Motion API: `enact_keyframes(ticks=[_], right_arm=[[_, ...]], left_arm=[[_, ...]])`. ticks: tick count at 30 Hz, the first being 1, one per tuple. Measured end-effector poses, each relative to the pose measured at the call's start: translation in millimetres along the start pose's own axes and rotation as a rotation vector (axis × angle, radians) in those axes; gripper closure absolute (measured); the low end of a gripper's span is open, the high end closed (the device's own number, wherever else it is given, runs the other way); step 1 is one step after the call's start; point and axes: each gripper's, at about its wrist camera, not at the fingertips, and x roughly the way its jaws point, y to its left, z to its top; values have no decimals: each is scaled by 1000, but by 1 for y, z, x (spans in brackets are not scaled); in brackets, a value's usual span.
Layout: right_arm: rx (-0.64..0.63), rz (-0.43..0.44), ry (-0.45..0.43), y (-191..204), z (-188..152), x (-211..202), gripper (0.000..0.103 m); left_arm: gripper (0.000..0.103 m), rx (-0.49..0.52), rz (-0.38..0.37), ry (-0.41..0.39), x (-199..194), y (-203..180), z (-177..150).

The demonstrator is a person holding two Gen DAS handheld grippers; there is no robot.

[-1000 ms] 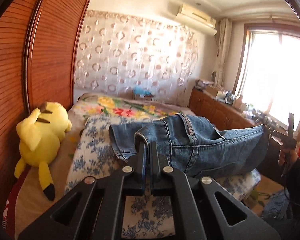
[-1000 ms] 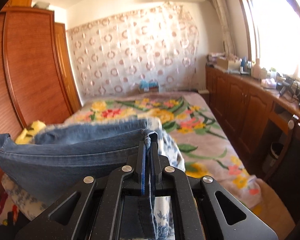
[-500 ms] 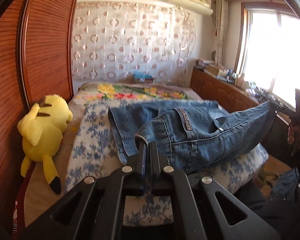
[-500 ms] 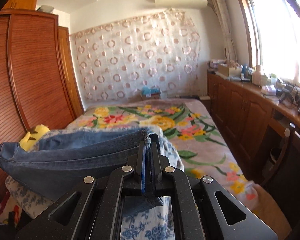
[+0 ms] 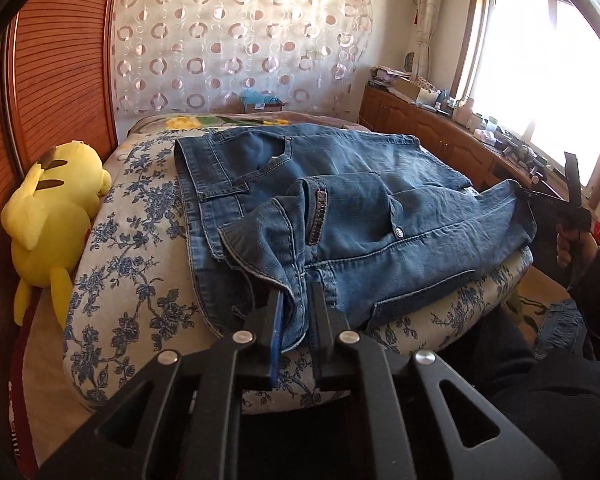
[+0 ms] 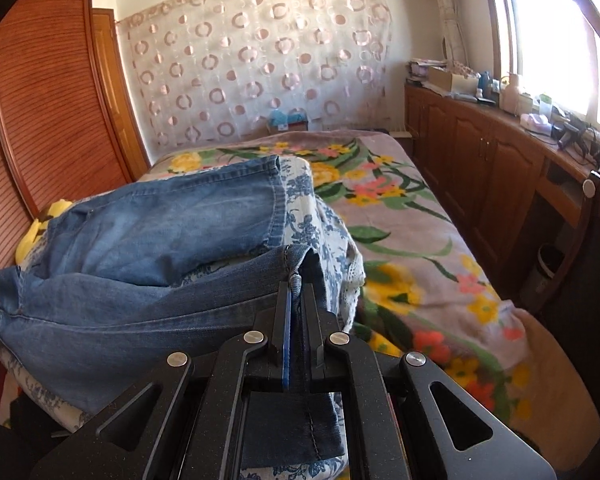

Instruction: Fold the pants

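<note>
A bedroom in bright daylight. A window (image 5: 540,80) on the right glares white. Below it a wooden cabinet row (image 6: 480,152) runs along the wall, its top cluttered with bottles and boxes. The far wall is hung with a sheer curtain (image 5: 240,40) patterned with rings. A reddish slatted wardrobe (image 6: 48,112) fills the left side. The bed (image 6: 420,240) carries a floral blanket, with a blue-flowered quilt (image 5: 132,280) on top. A yellow plush toy (image 5: 52,216) lies against the wardrobe.

The black two-finger left claw (image 5: 296,304) tilts downward, its jaws just eased apart around blue denim pants (image 5: 340,208). The black right claw (image 6: 297,300), hand-held, pinches the hem tight.
</note>
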Motion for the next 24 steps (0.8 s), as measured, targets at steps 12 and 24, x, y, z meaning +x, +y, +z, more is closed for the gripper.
enact_keyframes(ticks=[12,24], right_arm=[[0,10,-29,0,8,-7,102],[5,2,-39,-4,14,-11,102]], left_arm=[[103,-8,20,-64,-8,13,5],[102,41,-75,-30,-8,-16,7]])
